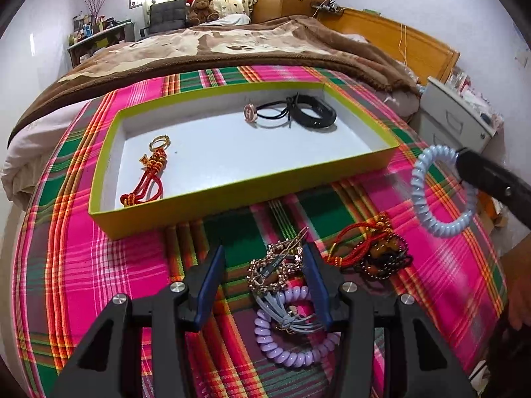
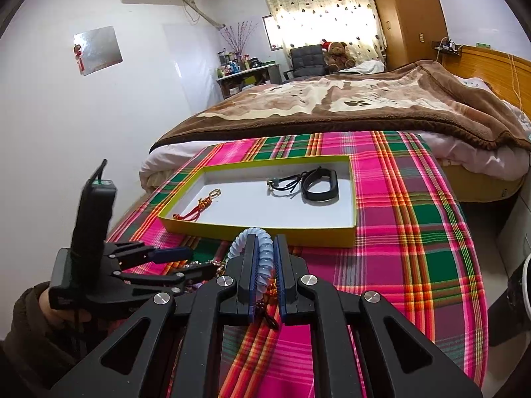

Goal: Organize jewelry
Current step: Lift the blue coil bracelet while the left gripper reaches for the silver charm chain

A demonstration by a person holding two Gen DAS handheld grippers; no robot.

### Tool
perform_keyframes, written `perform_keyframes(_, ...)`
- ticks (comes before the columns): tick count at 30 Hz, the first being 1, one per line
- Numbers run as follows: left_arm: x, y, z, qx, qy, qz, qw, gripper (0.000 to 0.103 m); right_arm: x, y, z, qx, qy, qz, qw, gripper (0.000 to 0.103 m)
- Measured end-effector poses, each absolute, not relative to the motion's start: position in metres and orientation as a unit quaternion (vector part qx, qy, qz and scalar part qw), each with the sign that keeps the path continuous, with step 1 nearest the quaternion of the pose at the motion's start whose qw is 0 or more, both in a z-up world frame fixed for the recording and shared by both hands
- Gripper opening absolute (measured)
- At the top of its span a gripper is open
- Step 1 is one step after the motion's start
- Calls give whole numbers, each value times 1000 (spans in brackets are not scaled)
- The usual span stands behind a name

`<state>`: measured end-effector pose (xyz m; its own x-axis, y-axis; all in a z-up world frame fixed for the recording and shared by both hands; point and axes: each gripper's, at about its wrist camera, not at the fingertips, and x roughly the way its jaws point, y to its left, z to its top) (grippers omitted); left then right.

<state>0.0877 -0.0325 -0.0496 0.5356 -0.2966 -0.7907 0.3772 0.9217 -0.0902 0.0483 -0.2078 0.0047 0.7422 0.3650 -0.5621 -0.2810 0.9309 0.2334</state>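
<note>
Left wrist view looks across a bed (image 1: 232,43) under a brown blanket, with a bright pink, green and orange plaid cloth (image 1: 99,265) spread over its near end. On that cloth sits a shallow yellow-green tray (image 1: 232,195) with a white floor; inside it a black band (image 1: 312,112) lies at the far right, a black hair tie with a round charm (image 1: 265,112) just beside it and overlapping it, and a red knotted cord with a gold ring (image 1: 146,175) rests at the near left. The left gripper (image 1: 262,262) points down over a heap of jewelry on the cloth in front of the tray, its blue-padded jaws spread with nothing pressed between them; a gold chain piece (image 1: 268,272) and a hair clip lie in the gap, and a lilac spiral hair tie (image 1: 292,335) lies nearer the camera under the right pad. Just right of that heap sits a tangle of red cord and dark beads (image 1: 375,252). The right gripper (image 2: 265,258) is pressed together on a pale blue spiral hair tie (image 2: 262,248), pinching one side of the loop; seen from the left wrist, the loop hangs above the cloth to the right of the tray, apart from the heap.
</note>
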Motion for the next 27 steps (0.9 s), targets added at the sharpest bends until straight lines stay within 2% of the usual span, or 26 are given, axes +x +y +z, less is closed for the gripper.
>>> perform_keyframes(6,86,-36,-49,49,441,-198,874,35,49,-209,3,71,315,175,930,10)
perform_keyframes(27,86,-17,-32,13,414,-173,893,32,56,-209,1,78,314,171,931,10)
